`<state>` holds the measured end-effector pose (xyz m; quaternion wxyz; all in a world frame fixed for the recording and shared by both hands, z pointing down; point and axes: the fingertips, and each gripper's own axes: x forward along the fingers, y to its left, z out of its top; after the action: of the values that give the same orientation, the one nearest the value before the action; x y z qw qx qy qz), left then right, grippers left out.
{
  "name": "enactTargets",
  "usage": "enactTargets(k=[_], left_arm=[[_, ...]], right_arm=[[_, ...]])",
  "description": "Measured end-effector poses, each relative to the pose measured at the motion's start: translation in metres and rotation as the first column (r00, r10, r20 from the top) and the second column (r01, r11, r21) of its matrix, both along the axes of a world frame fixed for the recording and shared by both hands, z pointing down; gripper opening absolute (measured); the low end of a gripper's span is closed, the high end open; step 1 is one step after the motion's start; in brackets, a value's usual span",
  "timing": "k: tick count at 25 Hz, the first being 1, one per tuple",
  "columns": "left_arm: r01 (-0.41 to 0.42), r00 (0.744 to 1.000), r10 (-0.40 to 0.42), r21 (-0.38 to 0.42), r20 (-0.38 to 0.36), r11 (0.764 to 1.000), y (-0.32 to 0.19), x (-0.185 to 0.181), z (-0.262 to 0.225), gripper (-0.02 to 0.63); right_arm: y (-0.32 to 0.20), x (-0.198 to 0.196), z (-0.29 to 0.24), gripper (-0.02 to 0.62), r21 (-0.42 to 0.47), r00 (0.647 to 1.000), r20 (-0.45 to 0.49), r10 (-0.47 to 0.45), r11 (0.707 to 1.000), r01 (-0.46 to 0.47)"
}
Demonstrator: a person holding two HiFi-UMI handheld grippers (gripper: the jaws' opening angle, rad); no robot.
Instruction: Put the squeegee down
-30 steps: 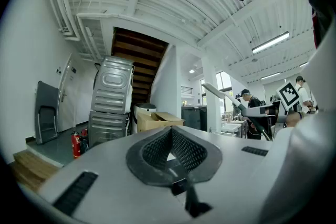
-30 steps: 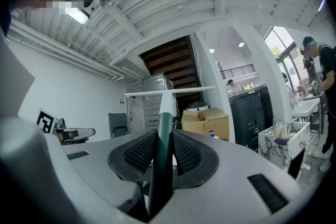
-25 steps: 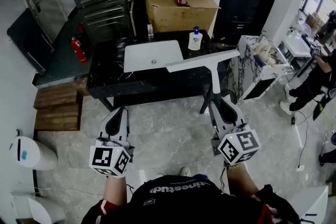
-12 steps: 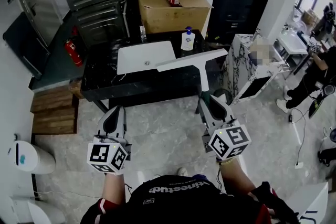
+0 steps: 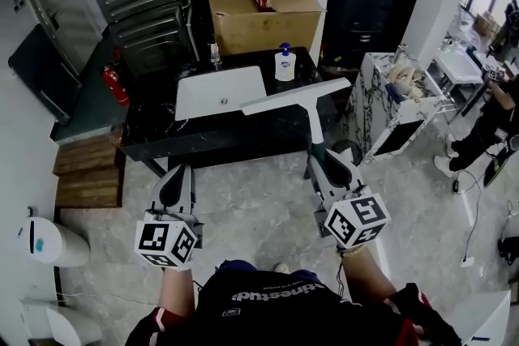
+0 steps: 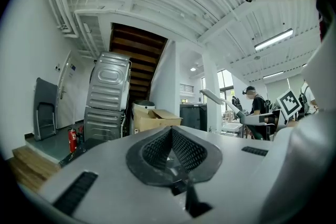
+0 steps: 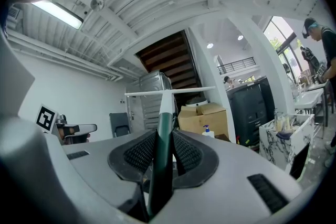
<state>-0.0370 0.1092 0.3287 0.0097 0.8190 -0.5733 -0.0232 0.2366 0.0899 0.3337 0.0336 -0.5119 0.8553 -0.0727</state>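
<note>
My right gripper (image 5: pixel 327 164) is shut on the dark green handle of the squeegee (image 5: pixel 311 111). The squeegee's white neck and long white blade point forward, over the right front part of the black table (image 5: pixel 162 138). In the right gripper view the handle runs up between the pads of the right gripper (image 7: pixel 163 136), and the squeegee (image 7: pixel 166 105) ends in a level blade. My left gripper (image 5: pixel 176 184) is held level over the floor to the left. Its pads meet in the left gripper view, with nothing between them (image 6: pixel 170 131).
On the table are a white sink basin (image 5: pixel 217 90), a soap bottle (image 5: pixel 284 63) and a small bottle (image 5: pixel 215 53). A cardboard box (image 5: pixel 261 8) stands behind it. A marble-patterned cart (image 5: pixel 401 105) and a person (image 5: pixel 493 121) are at the right. Wooden steps (image 5: pixel 85 174) and a fire extinguisher (image 5: pixel 113 83) are at the left.
Both grippers and the squeegee have shifted slightly left and forward in the head view. The grip on the handle is unchanged and the left jaws remain together.
</note>
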Motion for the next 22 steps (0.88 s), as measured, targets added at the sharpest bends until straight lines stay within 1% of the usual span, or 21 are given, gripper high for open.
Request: enactTargets(k=[2,5,9,12,15,22], left_arm=[[0.013,1.000,-0.013,-0.011,0.004,1.000,-0.005,-0.002,0.004,0.012],[0.023,1.000,-0.023,-0.025,-0.001,0.999,-0.021,-0.009,0.013,0.012],[0.021,1.000,-0.022,-0.032,-0.019,0.999,-0.062,-0.025,0.027,0.012],[0.008,0.999,-0.009,-0.038,-0.032,0.999,-0.106,-0.039,0.038,0.012],[-0.001,0.999,0.000,-0.037,-0.037,0.999,-0.156,-0.060,0.042,0.012],[-0.027,0.999,0.026,-0.021,-0.032,0.999,-0.269,-0.119,0.028,0.012]], right_arm=[[-0.010,0.001,0.006,0.121,-0.012,1.000,0.004,-0.009,1.000,0.009],[-0.027,-0.009,0.018,0.121,-0.029,1.000,-0.002,-0.030,0.999,0.030],[-0.065,-0.034,0.031,0.121,-0.053,0.998,-0.012,-0.055,0.997,0.055],[-0.100,-0.051,0.038,0.121,-0.064,0.998,-0.032,-0.063,0.996,0.061],[-0.147,-0.069,0.038,0.121,-0.063,0.998,-0.034,-0.049,0.997,0.047],[-0.262,-0.128,0.024,0.121,-0.054,0.999,-0.040,-0.026,0.998,0.024]])
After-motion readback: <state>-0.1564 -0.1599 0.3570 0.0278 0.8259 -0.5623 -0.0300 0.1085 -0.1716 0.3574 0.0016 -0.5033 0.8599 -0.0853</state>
